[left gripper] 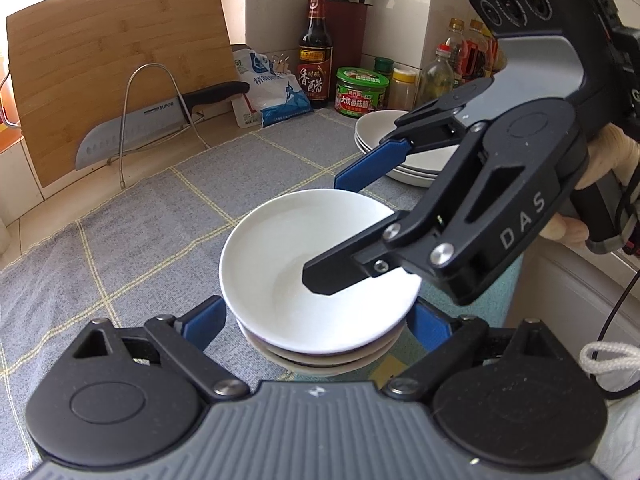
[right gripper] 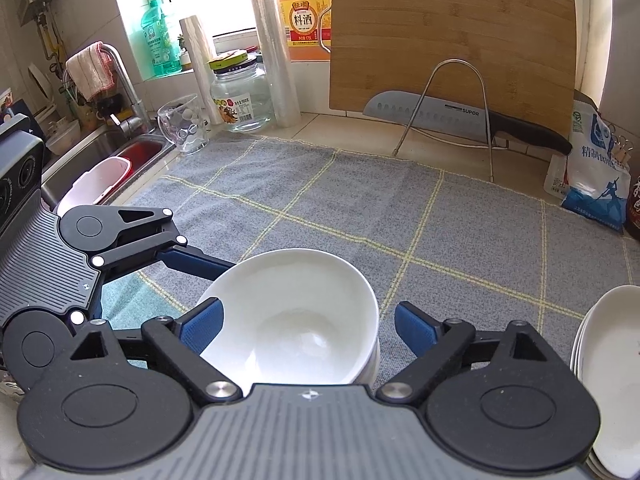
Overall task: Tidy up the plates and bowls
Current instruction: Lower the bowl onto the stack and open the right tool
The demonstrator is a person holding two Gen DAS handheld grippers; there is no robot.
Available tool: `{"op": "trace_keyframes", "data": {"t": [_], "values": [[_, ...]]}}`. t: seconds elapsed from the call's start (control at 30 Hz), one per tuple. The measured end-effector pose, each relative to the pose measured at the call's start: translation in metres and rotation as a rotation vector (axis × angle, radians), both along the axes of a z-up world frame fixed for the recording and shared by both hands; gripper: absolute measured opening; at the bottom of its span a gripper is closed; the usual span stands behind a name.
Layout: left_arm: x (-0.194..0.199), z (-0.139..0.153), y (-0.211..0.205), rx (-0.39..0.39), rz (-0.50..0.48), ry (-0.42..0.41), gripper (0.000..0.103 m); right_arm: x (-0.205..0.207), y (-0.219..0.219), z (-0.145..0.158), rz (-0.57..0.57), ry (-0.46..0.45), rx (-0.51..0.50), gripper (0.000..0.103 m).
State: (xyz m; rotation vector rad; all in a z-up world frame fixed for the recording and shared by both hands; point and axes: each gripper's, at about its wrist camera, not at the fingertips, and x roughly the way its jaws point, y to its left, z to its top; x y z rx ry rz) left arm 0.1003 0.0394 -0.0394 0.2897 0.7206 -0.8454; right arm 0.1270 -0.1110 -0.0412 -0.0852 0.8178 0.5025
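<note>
Stack of white bowls [left gripper: 320, 276] on grey checked cloth [left gripper: 132, 240], directly ahead of left gripper [left gripper: 316, 324], between its blue pads [left gripper: 204, 324]; jaws spread wide, pads beside the stack's lower bowls, contact not discernible. Right gripper [left gripper: 340, 232] reaching in from the far right, jaws apart: one finger inside the top bowl, the other beyond its rim, gripping nothing. Stack of white plates [left gripper: 404, 156] beyond right gripper. Knife [right gripper: 460, 120] in wire rack [right gripper: 452, 116] and cutting board [right gripper: 452, 40] farther ahead.
</note>
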Motion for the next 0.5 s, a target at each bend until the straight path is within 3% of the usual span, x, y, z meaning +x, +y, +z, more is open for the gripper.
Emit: {"op": "trace_keyframes", "data": {"t": [0.5], "values": [[-0.001,-0.001,0.027,-0.032,-0.014,-0.009,0.097,-0.015,-0.038,-0.012,-0.140,0.013,-0.050,0.096]]}}
